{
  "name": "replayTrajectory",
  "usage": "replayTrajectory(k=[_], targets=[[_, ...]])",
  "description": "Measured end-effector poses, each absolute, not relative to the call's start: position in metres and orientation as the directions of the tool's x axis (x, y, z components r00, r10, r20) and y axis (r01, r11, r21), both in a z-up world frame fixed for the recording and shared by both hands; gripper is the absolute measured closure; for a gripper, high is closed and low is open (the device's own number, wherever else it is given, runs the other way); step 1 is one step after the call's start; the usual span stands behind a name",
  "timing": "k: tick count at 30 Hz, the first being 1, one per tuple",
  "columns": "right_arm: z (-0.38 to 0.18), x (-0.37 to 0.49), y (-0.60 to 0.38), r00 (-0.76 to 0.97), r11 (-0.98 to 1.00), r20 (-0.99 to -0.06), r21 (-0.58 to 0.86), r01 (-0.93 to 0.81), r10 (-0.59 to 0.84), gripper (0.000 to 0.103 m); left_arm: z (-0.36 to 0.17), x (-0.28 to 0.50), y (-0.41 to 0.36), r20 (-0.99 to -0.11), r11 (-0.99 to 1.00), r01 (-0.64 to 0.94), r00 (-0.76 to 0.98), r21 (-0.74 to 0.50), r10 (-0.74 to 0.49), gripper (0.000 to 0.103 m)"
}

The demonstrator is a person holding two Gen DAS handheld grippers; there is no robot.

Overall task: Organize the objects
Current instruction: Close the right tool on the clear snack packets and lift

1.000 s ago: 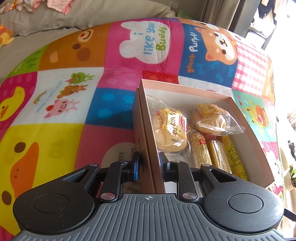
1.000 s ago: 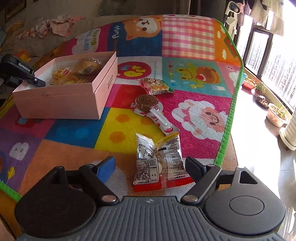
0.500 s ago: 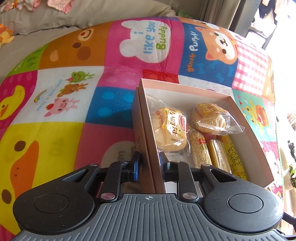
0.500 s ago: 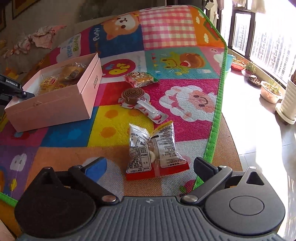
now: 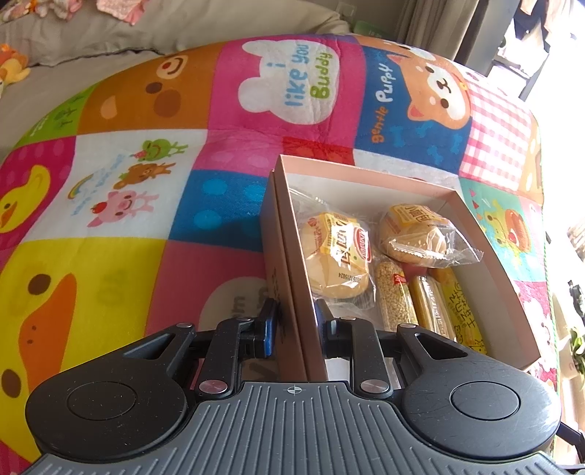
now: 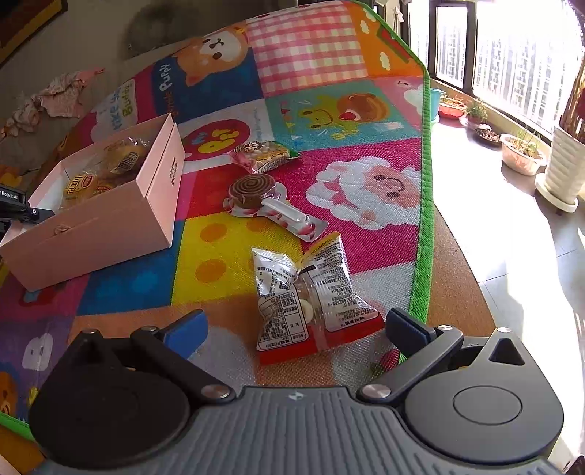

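Though claw-clamped (image 5: 294, 321), box (image 5: 296, 292) corner hidden

Past my mat: potted plants (image 6: 521, 155) along the sunny window (image 6: 512, 54), crumpled pink clothes (image 6: 60, 95) on grey bedding (image 5: 109, 33), plush toy (image 5: 12, 67) at left edge.

Pink cardboard box (image 5: 486, 263), open-topped, stands upright on the patchwork play mat at the left of the scene and contains two clear-wrapped round buns (image 5: 338, 255) side by side at the far end and three wrapped snack sticks (image 5: 396, 303) lying parallel at the near end. Loose on the mat right of the box: a green-edged snack packet (image 6: 265, 155) farthest, a wrapped chocolate spiral lollipop (image 6: 256, 190) nearer with its stick pointing near-right, and a twin sachet (image 6: 310, 296) with printed labels and a red lower edge nearest, lying flat. All three lie apart from one another and clear of the box.
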State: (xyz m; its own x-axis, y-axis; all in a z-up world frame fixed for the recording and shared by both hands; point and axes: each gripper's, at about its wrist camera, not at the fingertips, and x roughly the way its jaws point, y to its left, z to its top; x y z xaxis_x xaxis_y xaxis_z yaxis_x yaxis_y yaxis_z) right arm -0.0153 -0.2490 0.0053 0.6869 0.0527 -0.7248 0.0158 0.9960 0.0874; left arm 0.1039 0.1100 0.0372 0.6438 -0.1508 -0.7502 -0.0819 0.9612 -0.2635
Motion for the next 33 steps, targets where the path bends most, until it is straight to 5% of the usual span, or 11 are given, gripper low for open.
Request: replayTrajectory(k=[9,23,33], targets=[[0.026,-0.012,-0.242,0.768,0.998,-0.639,-0.018,-0.057,0.032,0.000,0.037,0.104,0.110,-0.751,0.961,-0.081,0.642,-0.264,-0.152,0.079],[0.014,-0.010,-0.242,0.687,0.975,-0.694,0.192,-0.110,0.215,0.000,0.036,0.105,0.112,-0.751,0.960,-0.080,0.641,-0.269,-0.157,0.078],[0.014,0.019,-0.249,0.689,0.985,-0.717,0.170,0.020,0.110,0.000,0.036,0.104,0.111,-0.750,0.960,-0.078,0.642,-0.268,-0.157,0.078]])
